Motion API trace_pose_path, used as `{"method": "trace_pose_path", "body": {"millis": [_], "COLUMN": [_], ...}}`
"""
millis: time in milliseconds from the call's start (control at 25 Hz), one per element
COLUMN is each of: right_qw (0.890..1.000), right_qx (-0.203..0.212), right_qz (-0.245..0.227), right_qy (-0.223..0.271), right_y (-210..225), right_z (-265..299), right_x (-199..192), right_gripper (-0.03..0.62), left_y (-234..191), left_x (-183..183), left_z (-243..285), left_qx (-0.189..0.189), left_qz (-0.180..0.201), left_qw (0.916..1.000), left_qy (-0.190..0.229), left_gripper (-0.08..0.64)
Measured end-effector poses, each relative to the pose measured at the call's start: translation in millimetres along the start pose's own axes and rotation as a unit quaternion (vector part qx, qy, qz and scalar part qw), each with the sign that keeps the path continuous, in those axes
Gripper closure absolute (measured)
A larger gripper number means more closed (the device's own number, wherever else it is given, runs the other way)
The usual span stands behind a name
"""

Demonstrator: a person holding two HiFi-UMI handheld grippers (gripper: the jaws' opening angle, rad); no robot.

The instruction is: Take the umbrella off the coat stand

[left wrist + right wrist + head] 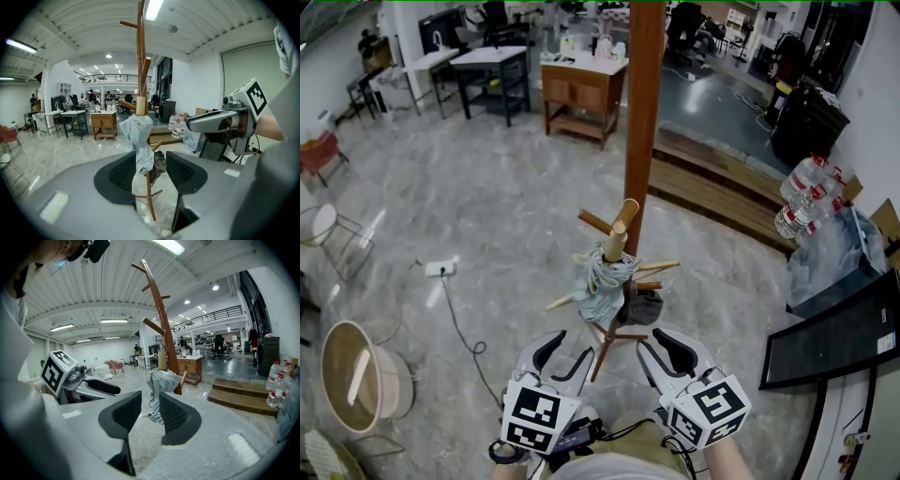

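Left gripper view looks along the left gripper (149,171), whose jaws stand apart with nothing pressed between them. The pale blue folded umbrella (140,140) is framed in the gap but hangs farther off, on the coat stand (140,70). The right gripper (146,411) is likewise spread and empty, aimed at the same bundle from a little to the other side of the stand. Both seem held open on the near side of the stand so that either can close on the umbrella, which hangs from a peg partway up the stand.

Only the head view shows both grippers together, short of the stand, with pegs (661,267) fanning out beside the umbrella. The left gripper view shows more clearly a dark thing (159,161) — perhaps a bag — hung on the stand just behind the umbrella.
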State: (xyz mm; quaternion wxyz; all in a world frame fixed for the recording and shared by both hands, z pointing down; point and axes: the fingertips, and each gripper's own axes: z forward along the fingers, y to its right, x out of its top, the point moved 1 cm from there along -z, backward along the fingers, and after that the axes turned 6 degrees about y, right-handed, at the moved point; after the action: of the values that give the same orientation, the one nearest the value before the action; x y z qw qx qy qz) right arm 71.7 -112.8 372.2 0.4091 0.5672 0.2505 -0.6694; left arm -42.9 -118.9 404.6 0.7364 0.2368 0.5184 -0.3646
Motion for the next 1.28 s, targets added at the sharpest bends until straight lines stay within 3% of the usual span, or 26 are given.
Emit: {"method": "trace_pose_path", "body": {"millis": [440,1280], "right_qw": [1.0,0.993], "right_qx": [0.025,0.117], "right_qz": [-0.006,-0.021], "right_qy": [0.015,0.016], "right_y": [8,36], "right_z": [25,86], "right_x": [17,47], "right_gripper": [0.477,0.457], "left_y": [-14,-35], "left_x": [0,10], "left_z": [11,29], "left_qx": [0.025,0.123], "left_qz": [-0.007,-0.046], "left_qw": [0.9997,0.9912], "left_qy": [0.001,0.01], "left_gripper": [0.347,0.341]}}
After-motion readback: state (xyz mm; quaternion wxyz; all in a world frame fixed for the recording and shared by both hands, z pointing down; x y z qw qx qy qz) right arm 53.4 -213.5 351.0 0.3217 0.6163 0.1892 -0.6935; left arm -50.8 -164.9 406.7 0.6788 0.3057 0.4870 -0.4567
